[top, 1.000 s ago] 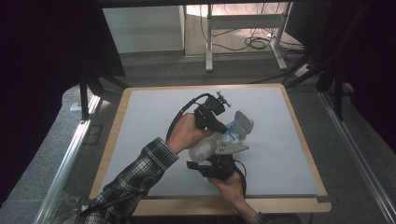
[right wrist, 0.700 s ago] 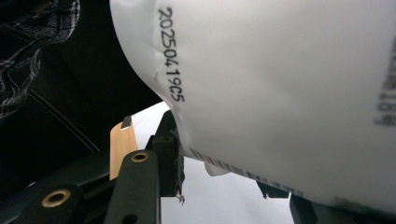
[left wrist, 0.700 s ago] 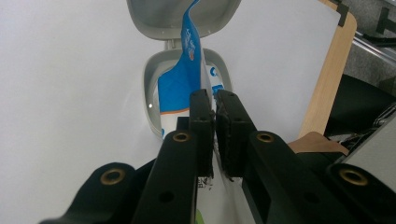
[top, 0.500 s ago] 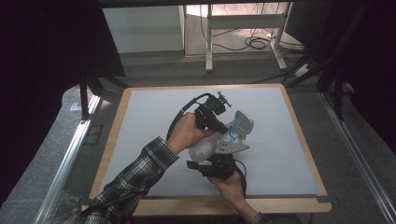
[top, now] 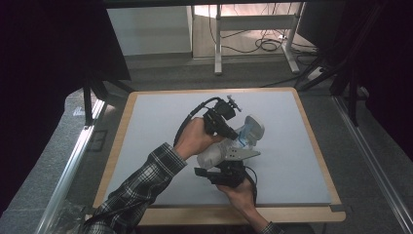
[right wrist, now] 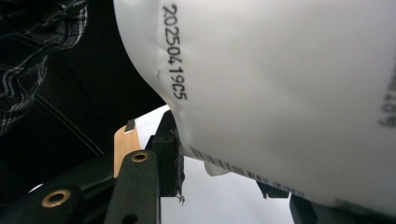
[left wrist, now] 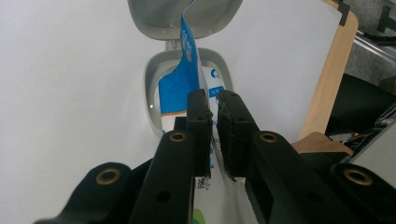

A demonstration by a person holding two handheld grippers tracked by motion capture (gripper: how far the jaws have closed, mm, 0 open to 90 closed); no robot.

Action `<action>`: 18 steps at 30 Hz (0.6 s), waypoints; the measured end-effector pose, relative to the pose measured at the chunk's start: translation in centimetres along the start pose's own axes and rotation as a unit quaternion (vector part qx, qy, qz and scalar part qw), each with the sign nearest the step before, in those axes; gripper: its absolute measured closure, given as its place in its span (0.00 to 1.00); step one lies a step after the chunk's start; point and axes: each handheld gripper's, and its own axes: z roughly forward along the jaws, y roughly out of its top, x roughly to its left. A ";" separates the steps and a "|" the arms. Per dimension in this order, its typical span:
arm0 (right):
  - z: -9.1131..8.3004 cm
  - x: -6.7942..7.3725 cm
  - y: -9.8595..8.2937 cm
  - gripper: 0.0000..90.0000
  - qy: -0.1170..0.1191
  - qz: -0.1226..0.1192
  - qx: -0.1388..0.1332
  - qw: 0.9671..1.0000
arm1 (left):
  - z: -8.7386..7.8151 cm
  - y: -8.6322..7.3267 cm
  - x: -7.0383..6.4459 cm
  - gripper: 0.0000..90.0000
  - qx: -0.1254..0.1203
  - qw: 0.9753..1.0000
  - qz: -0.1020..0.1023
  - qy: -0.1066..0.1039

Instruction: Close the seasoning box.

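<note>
A white soft wipes pack (top: 213,158) is held above the table mat, its grey flip lid (top: 253,127) open. My left gripper (top: 230,131) is over the pack's top. In the left gripper view it (left wrist: 211,100) is shut on a thin blue-and-white film (left wrist: 180,77) that rises out of the oval opening (left wrist: 152,79) below the open lid (left wrist: 159,11). My right gripper (top: 226,171) holds the pack from the near side. In the right gripper view the pack (right wrist: 289,84) carries a printed date code and sits between the jaws of that gripper (right wrist: 233,165), one finger (right wrist: 166,154) pressed against its edge.
A pale mat (top: 156,131) covers the table, with a wooden border (top: 314,146) around it. A plaid sleeve (top: 141,190) reaches in from the lower left. Desk legs and cables (top: 263,46) stand on the floor beyond the far edge.
</note>
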 end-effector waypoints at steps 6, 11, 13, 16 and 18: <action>-0.1 0.1 0.1 0.65 0.002 0.006 0.001 1.000 | 0.0 0.0 0.0 0.92 0.001 1.000 0.000 -0.001; -0.1 0.1 0.1 0.65 0.002 0.005 0.000 1.000 | 0.0 0.0 0.0 0.92 0.001 1.000 0.000 -0.001; -0.1 0.1 0.1 0.65 0.002 0.008 0.001 1.000 | 0.0 0.1 0.0 0.92 0.001 1.000 0.000 -0.001; -0.1 0.1 0.1 0.65 0.001 0.001 -0.001 1.000 | 0.1 0.1 0.0 0.92 0.001 1.000 0.000 -0.001; -0.1 0.1 0.1 0.65 0.001 0.003 -0.001 1.000 | 0.1 0.1 0.0 0.92 0.001 1.000 0.000 -0.001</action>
